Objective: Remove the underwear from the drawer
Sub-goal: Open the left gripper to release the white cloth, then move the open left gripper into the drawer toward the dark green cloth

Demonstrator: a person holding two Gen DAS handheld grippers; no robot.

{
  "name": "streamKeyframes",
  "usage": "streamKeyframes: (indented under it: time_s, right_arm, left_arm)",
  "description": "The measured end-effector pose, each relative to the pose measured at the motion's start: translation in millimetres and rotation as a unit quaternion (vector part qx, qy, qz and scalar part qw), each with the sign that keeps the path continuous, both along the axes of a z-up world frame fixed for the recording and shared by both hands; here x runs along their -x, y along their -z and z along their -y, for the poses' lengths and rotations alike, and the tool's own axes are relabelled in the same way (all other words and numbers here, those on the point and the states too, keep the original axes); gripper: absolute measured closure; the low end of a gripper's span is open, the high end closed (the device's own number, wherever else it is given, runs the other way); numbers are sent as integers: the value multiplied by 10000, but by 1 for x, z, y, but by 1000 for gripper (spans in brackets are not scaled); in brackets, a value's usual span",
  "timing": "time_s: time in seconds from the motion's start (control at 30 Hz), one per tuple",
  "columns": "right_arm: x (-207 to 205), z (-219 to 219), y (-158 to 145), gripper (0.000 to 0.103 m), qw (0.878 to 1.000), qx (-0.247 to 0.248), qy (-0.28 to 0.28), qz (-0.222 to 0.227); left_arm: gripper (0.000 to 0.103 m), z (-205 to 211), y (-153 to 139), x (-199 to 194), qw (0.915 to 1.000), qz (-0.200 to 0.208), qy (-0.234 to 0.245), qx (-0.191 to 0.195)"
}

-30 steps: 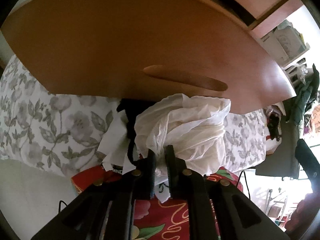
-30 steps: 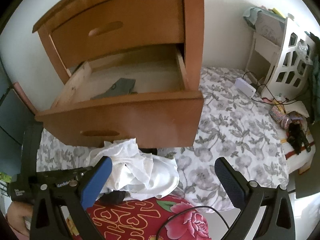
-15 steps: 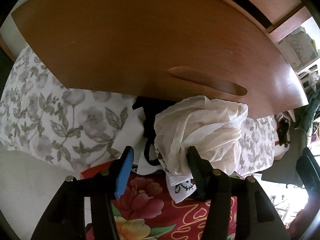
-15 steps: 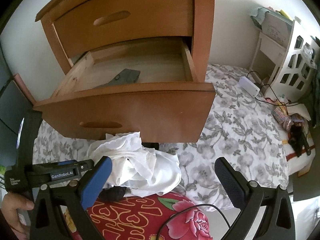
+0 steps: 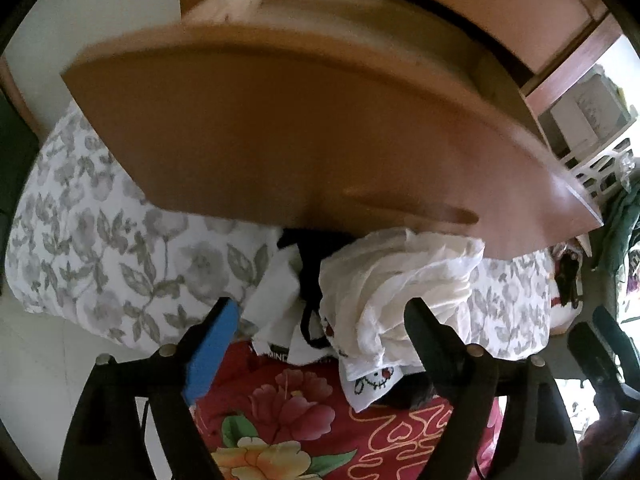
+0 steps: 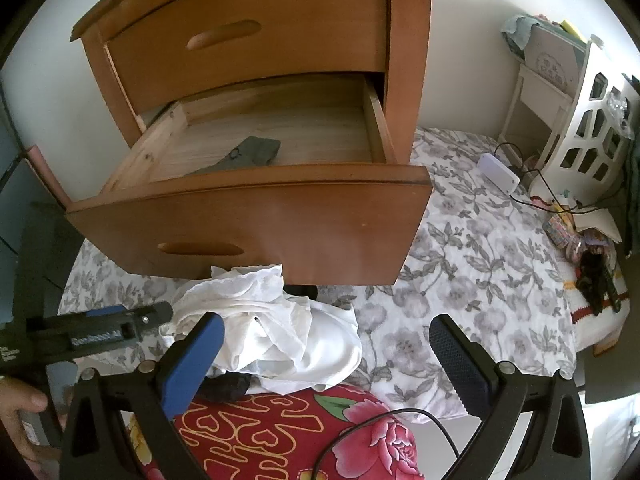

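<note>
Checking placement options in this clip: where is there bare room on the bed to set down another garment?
Free: the floral bedspread right of the white garment pile, up to the cables and clutter by the white shelf; also the strip left of the pile, below the open drawer. Crowded: directly under the drawer front, where the pile lies, reaching onto the red floral blanket.

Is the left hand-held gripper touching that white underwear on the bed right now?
Cannot tell. In the left wrist view the opening left hand-held gripper straddles the white underwear; its right finger overlaps the cloth, no clear gap or pressing.
</note>
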State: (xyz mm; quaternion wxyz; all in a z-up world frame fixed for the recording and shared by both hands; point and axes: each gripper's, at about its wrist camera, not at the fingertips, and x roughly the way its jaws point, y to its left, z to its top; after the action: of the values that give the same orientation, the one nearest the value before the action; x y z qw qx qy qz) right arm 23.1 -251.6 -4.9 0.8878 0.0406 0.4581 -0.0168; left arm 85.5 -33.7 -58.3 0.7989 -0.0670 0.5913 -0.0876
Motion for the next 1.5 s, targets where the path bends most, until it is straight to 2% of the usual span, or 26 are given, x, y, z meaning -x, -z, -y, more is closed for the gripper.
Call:
streamKeyframes:
  time_s: [0.2, 0.3, 0.5, 0.67, 0.8, 0.97, 1.2, 1.33, 1.4, 1.5]
  right_arm:
    - [1, -1, -1, 0, 10000, 26, -53, 66]
    - [1, -1, -2, 0, 9999, 30, -48, 90]
    - [1, -1, -2, 0, 9999, 15, -59, 104]
    - [1, 0, -2, 0, 9999, 8, -49, 110]
    - [-2, 1, 2, 0, 10000, -11, -26, 62]
    - [-4, 2, 5, 0, 10000, -23, -63, 35]
    - [-7, 8, 8, 0, 10000, -64, 27, 12]
    - [-11, 10, 12, 0, 9999, -82, 64, -44]
    - [-12, 11, 12, 0, 9999, -89, 66, -52]
    - [-13, 13, 12, 0, 9999, -96, 77, -30]
  left_arm:
    - [15, -2, -14, 1, 9994, 323, -9, 112]
    - [4, -3, -19, 2, 9989, 436, 13, 150]
    - [4, -8, -25, 2, 9974, 519, -66, 500]
    - [4, -12, -40, 4, 9946, 801, -75, 659]
    - [4, -14, -46, 3, 9932, 823, -88, 813]
    - [4, -13, -65, 0, 9922, 963, 30, 794]
    - [4, -16, -110, -20, 9860, 1515, 71, 695]
    - [4, -13, -126, -35, 9838, 1676, 124, 628]
    - [4, -12, -132, -43, 9837, 1685, 144, 604]
    - [4, -5, -134, -57, 9877, 1463, 213, 501]
